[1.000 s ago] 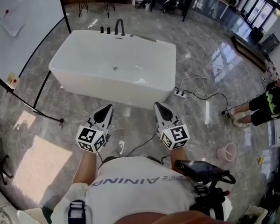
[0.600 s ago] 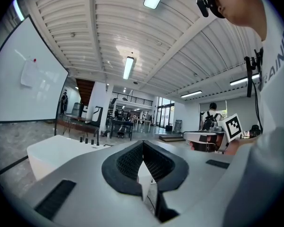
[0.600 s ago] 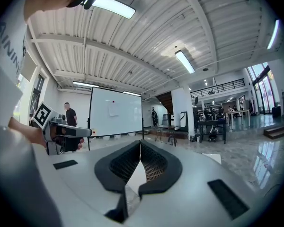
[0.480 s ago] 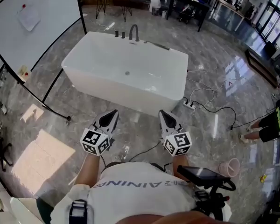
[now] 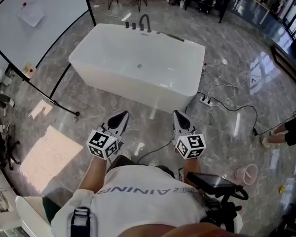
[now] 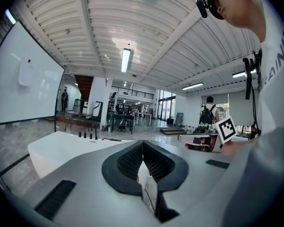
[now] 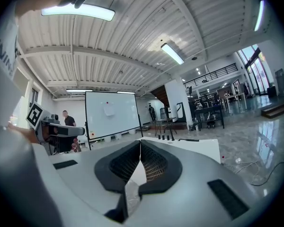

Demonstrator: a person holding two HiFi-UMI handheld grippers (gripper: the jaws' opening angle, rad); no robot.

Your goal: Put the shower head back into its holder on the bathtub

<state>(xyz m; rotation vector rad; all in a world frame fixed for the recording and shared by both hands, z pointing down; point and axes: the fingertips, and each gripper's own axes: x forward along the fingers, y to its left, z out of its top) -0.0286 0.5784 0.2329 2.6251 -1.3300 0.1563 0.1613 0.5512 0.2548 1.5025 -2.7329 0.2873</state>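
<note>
- Left gripper [image 5: 122, 115] [image 6: 143, 145]: jaws together, pads meeting at the tips, nothing between them. It is level over the marble floor [image 5: 113, 107] on the near side of the bathtub [image 5: 113, 78], just short of the near wall.
- Right gripper [image 5: 178, 113] [image 7: 140, 143]: jaws likewise together and empty, beside the left one and also just short of the near wall.
- Shower head [image 5: 170, 35]: a thin dark bar lying along the tub's far rim, just right of the faucet [image 5: 145, 22]. It is too small to tell whether it sits in a holder, and it is well apart from both grippers.
- Three dark knobs [image 5: 133, 25] stand on the far rim just left of the faucet.
- Versus one second ago:
  - Both grippers stay closed and empty, side by side as before.
  - The tub has slid rightward in the head view, and its right end now sits nearer the power strip [image 5: 205, 100] and its cables.
  - More of the whiteboard [image 5: 34, 19] shows at upper left.
  - The bystander [image 5: 291, 130] at the right edge has nearly left the view (only the legs remain).
  - The shower head has kept its place on the rim.
- The pink bowl [image 5: 246, 173] is on the floor at lower right, as before.
</note>
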